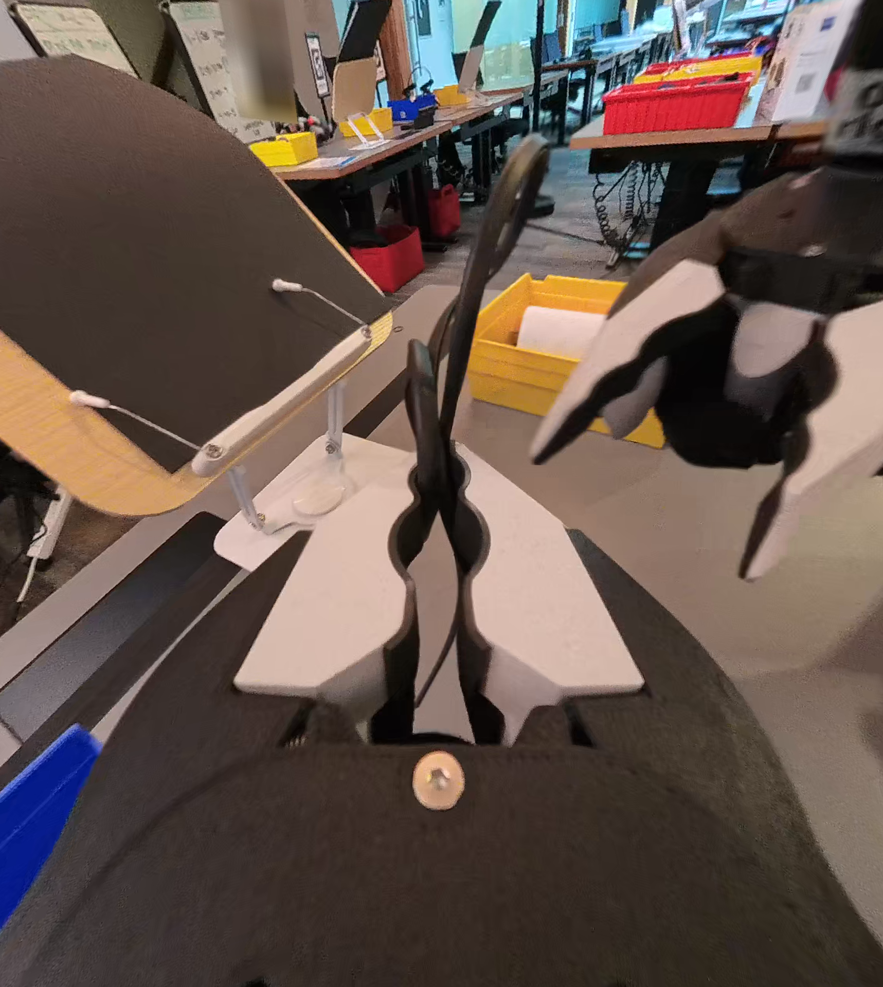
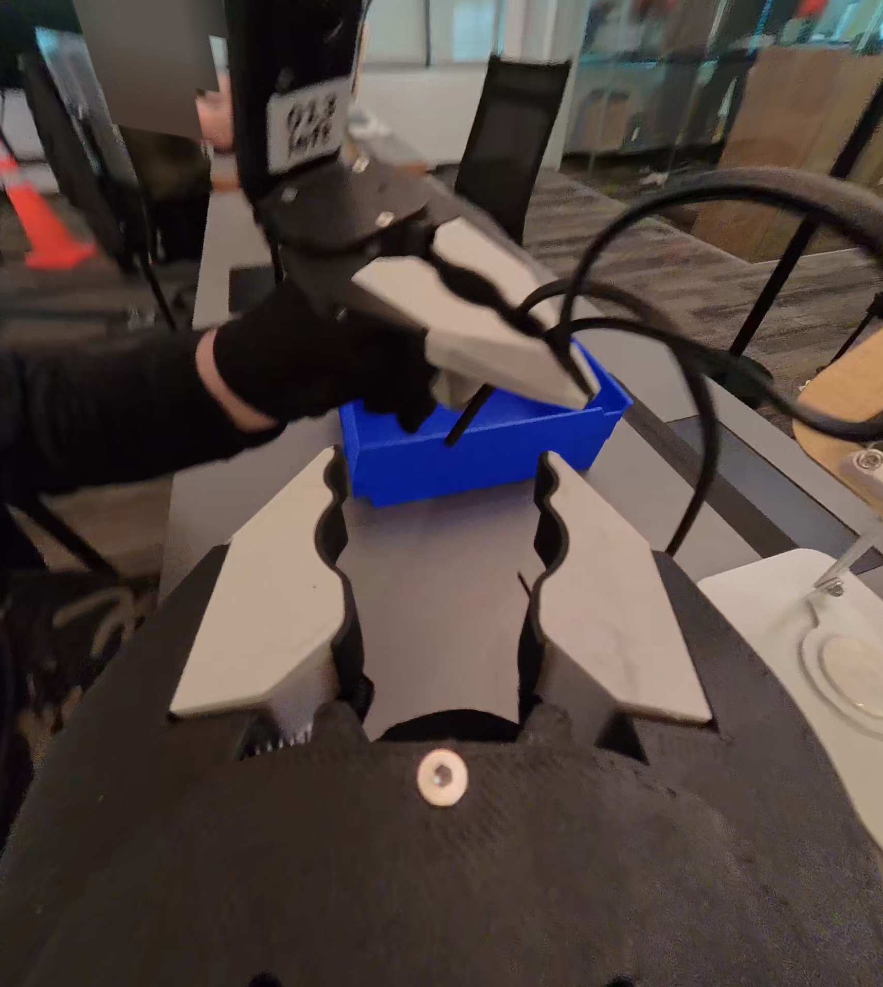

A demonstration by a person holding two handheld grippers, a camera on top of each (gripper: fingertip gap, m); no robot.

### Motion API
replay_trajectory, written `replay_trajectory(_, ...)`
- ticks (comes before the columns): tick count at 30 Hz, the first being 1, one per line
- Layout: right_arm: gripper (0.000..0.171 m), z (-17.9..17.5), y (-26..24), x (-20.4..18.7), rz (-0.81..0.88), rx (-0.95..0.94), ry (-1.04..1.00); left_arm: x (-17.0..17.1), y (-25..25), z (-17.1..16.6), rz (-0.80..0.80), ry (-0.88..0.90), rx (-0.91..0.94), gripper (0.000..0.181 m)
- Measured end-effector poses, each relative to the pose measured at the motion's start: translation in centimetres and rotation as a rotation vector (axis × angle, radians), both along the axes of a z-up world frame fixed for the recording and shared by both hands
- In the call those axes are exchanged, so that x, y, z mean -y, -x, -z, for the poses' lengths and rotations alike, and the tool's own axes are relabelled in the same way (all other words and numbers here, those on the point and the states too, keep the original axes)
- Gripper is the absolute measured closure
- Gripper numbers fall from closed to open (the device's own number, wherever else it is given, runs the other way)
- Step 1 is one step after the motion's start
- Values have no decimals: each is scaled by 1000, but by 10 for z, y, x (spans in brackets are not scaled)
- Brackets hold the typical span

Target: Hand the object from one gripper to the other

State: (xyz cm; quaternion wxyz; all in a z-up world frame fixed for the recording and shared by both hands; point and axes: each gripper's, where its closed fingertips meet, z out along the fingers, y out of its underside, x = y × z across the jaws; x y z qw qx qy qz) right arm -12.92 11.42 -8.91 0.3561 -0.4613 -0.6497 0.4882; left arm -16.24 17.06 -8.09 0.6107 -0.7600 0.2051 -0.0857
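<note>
My left claw (image 1: 436, 480) is pinched on the black cable (image 1: 482, 299); its fingers are pressed nearly together with the cord running up between them. The left wrist view only shows the cable edge-on, a thin dark strip with a blurred loop at the top. The right wrist view gives the real shape — a coiled bundle (image 2: 749, 299) looping wide to the right of the left claw (image 2: 562, 368), held in the air above the blue bin (image 2: 482, 459) and the tabletop (image 2: 428, 561).

My right claw (image 2: 439, 534) is spread wide with nothing between the fingers. In the left wrist view it hangs to the right of the cable (image 1: 695, 470), apart from it.

The yellow bin (image 1: 514, 374) with a white roll (image 1: 556, 331) shows only in the left view, partly behind the right claw. The gloved hand (image 2: 321, 368) on the left claw shows only in the right view. The lower cable end is hidden inside the left claw — motion blur softens both claws.
</note>
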Motion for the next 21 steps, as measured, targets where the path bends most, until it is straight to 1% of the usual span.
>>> replay_trajectory(1, 108, 2, -4, 4, -21, 16, -61, 1, 3, 2, 2, 26, -17, 180)
replay_trajectory(2, 119, 2, -7, 9, -45, 12, -147, 3, 4, 6, 12, 60, -39, 180)
replay_trajectory(4, 124, -15, -11, 13, -26, -86, -358, 7, 5, 11, 19, 118, -83, 180)
replay_trajectory(5, 122, -26, -11, 11, 21, -138, -460, 10, 4, 12, 32, 144, -88, 180)
replay_trajectory(7, 110, -43, -10, -5, 183, -197, -717, 18, -3, 17, 79, 216, -82, 180)
replay_trajectory(9, 102, -45, -8, -14, 282, -196, -993, 25, -9, 23, 113, 278, -86, 180)
replay_trajectory(10, 97, -42, -5, -16, 304, -182, -1058, 28, -12, 23, 128, 294, -80, 180)
replay_trajectory(11, 93, -36, -1, -19, 317, -157, -1081, 30, -15, 23, 135, 301, -78, 180)
replay_trajectory(13, 97, -25, 5, -31, 362, -114, -1127, 36, -23, 25, 169, 329, -99, 180)
replay_trajectory(14, 104, -19, 7, -37, 380, -86, -1150, 38, -25, 27, 174, 340, -119, 180)
replay_trajectory(15, 114, -16, 8, -42, 404, -76, -1173, 41, -27, 29, 178, 355, -137, 180)
replay_trajectory(17, 135, -9, 10, -41, 381, -74, -1175, 44, -32, 31, 189, 373, -155, 180)
replay_trajectory(18, 142, -8, 10, -41, 379, -72, -1167, 45, -35, 31, 197, 378, -154, 180)
replay_trajectory(20, 149, -7, 11, -42, 383, -79, -1157, 47, -39, 30, 214, 383, -147, 180)
replay_trajectory(21, 156, -5, 11, -43, 379, -73, -1152, 47, -40, 31, 219, 386, -142, 180)
